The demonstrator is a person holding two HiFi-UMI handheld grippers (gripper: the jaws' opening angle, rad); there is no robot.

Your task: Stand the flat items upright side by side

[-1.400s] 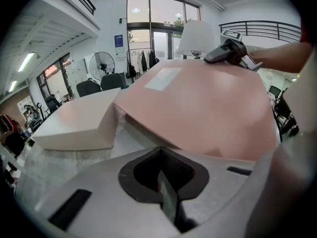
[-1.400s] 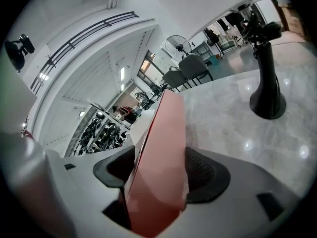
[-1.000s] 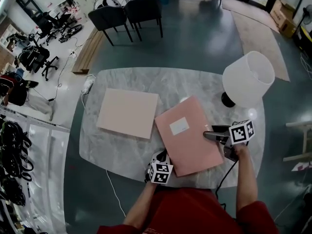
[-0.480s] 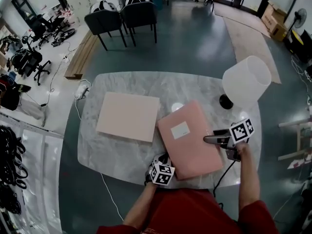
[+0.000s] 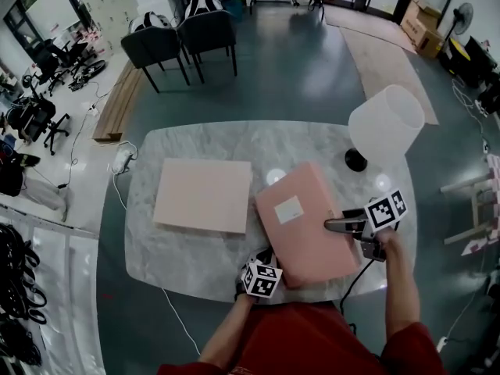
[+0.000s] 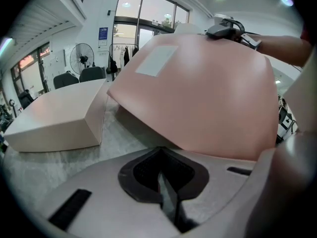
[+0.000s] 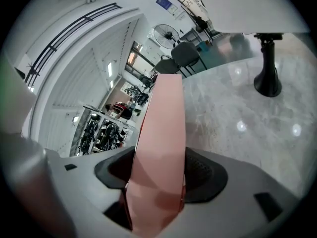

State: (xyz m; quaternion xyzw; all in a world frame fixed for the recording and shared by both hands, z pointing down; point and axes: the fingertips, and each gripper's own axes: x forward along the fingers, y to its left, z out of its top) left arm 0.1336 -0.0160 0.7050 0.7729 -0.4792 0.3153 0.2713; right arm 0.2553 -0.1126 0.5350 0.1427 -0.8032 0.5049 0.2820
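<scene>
A marble counter point(image 5: 195, 244) stands on a grey floor in a big open room. The right hand-held gripper point(image 5: 332, 225) is clamped on the edge of the pink box point(image 5: 301, 237), which tilts partly off the counter; its jaws have just closed a little further. The left hand-held gripper point(image 5: 264, 261), jaws together and empty, sits just beside the box's near corner. A pale box point(image 5: 203, 195) lies flat beyond it. A lamp point(image 5: 384, 123) stands beyond the right hand-held gripper.

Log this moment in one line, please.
right gripper: jaws just tightened on flat pink labelled box, edge raised | left gripper: jaws shut, empty
</scene>
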